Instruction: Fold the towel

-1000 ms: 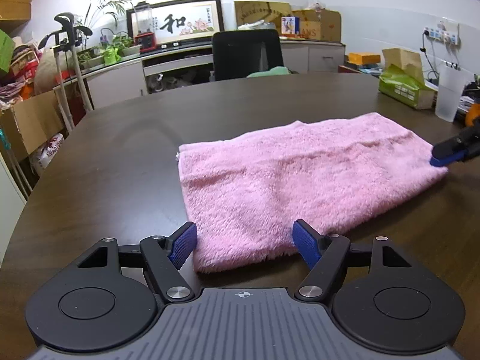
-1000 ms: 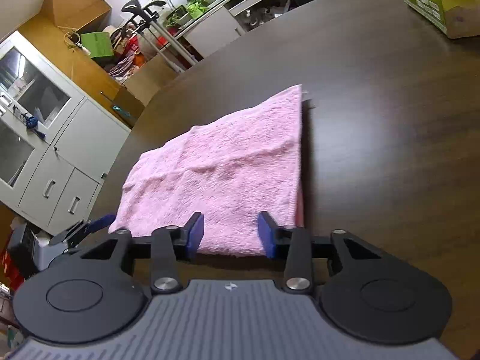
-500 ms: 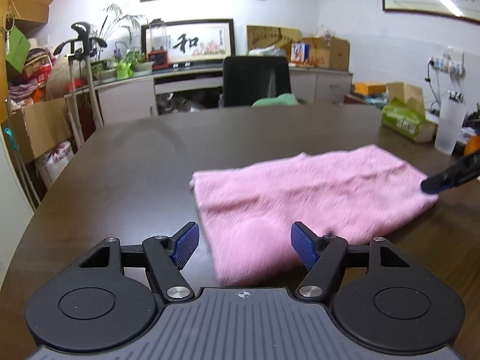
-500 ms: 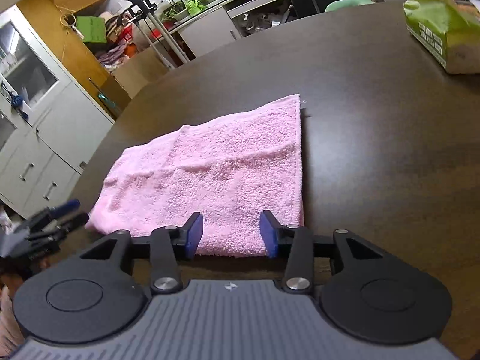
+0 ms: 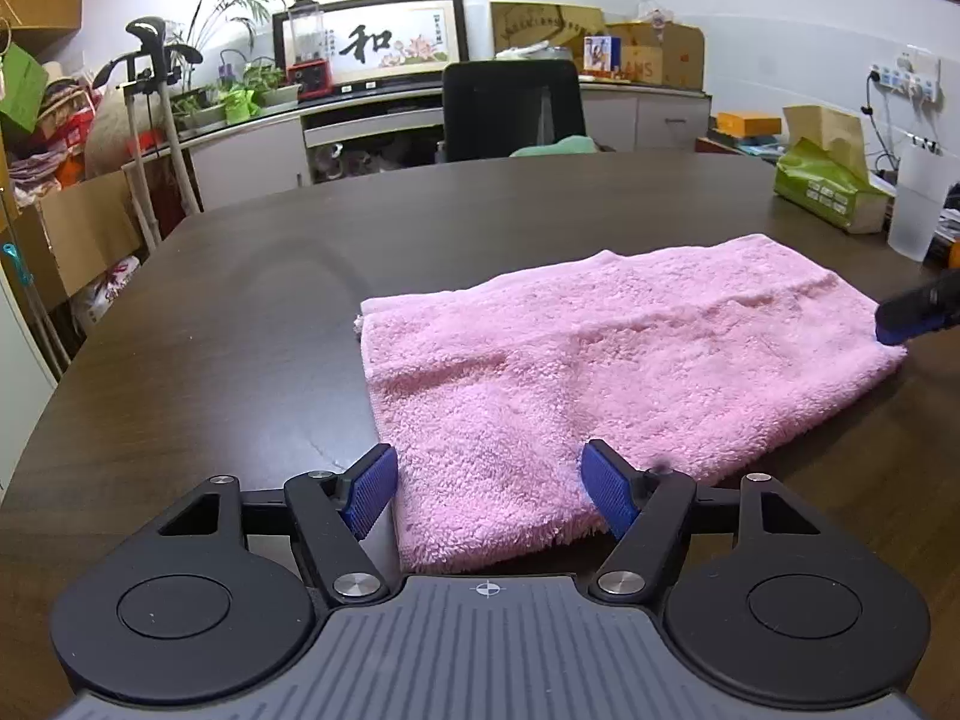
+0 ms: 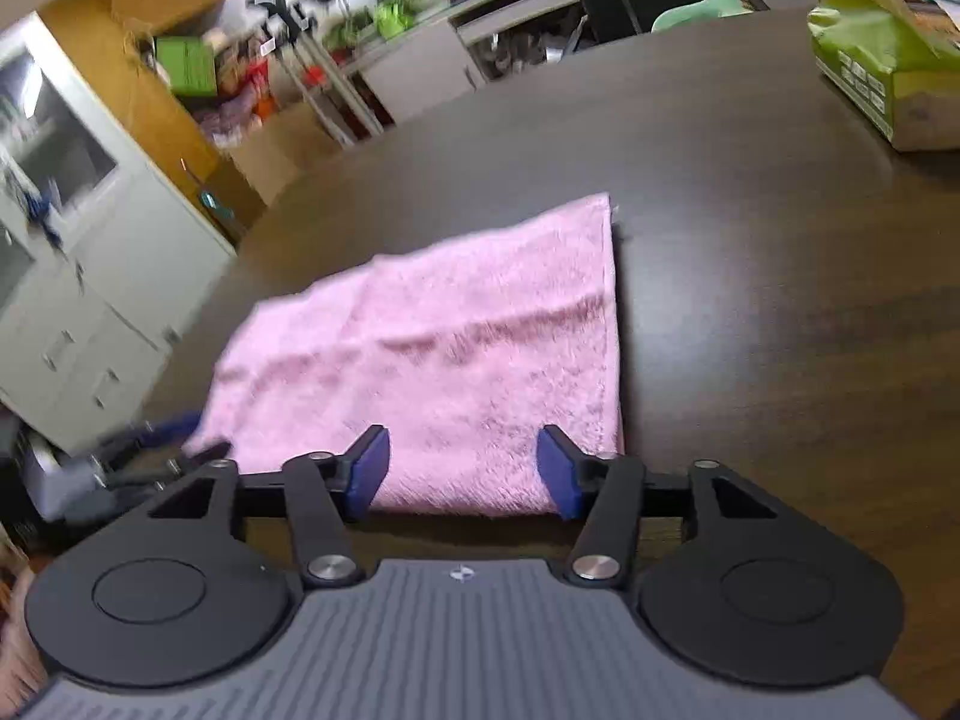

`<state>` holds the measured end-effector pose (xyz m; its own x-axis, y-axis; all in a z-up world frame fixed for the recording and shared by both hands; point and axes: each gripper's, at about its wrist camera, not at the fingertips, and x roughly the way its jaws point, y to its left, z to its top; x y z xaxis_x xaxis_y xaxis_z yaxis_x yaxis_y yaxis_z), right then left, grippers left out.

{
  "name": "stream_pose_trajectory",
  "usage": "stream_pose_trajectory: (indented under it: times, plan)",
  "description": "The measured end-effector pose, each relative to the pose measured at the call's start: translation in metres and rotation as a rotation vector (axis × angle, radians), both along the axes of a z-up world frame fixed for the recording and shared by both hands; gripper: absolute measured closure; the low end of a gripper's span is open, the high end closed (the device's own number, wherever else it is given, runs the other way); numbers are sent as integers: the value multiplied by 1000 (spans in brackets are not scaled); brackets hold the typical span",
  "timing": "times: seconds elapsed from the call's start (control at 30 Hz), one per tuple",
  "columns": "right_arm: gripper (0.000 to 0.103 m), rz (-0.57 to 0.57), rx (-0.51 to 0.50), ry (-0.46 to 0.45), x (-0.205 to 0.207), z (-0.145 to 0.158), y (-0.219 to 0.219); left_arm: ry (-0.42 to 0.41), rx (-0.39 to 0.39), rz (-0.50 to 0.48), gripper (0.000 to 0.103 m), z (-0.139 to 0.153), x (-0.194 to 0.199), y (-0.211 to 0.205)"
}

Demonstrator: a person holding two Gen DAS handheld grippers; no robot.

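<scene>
A pink towel (image 5: 600, 372) lies folded and flat on the dark wooden table (image 5: 240, 312). My left gripper (image 5: 489, 462) is open at the towel's near left corner, which lies between the blue pads (image 5: 369, 489) without being pinched. My right gripper (image 6: 462, 450) sits at the opposite short edge of the towel (image 6: 456, 348). Its jaws are opening, with the towel's edge loose between them. One right gripper finger (image 5: 912, 315) shows at the towel's far right corner in the left wrist view. The left gripper (image 6: 174, 426) appears blurred at the left of the right wrist view.
A green tissue box (image 5: 828, 192) and a translucent cup (image 5: 918, 204) stand at the table's right side. A black chair (image 5: 510, 108) is behind the far edge. Cabinets (image 6: 90, 312) and cardboard boxes line the room to the left.
The right gripper's jaws have spread wider over the towel's edge. The left gripper's opening looks the same, and the towel lies where it was.
</scene>
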<state>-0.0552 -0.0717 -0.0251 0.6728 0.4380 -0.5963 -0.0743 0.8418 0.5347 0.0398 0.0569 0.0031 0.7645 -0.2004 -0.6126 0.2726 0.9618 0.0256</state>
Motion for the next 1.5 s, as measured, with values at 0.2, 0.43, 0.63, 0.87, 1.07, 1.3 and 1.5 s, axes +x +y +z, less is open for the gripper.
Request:
stream_pose_trajectory:
  times: [0.2,0.43,0.63,0.87,1.07,1.3,1.5]
  plan:
    - [39,-122,9,-13,-10,4,-23,-31,-53,34,29,8,0,9]
    - [33,-164,30,20,11,-10,-26,3,-80,83,26,11,21,10]
    - [33,-153,22,49,35,-20,-18,21,-96,108,25,8,25,19]
    - [33,-123,59,55,43,-22,-16,41,-97,118,23,4,25,24]
    - [38,-97,73,47,46,-23,-14,46,-90,119,21,1,23,24]
    - [93,-118,1,53,44,-30,-13,47,-76,122,18,1,23,21]
    - [94,-145,-67,29,37,-24,-7,45,-60,128,13,-1,24,18]
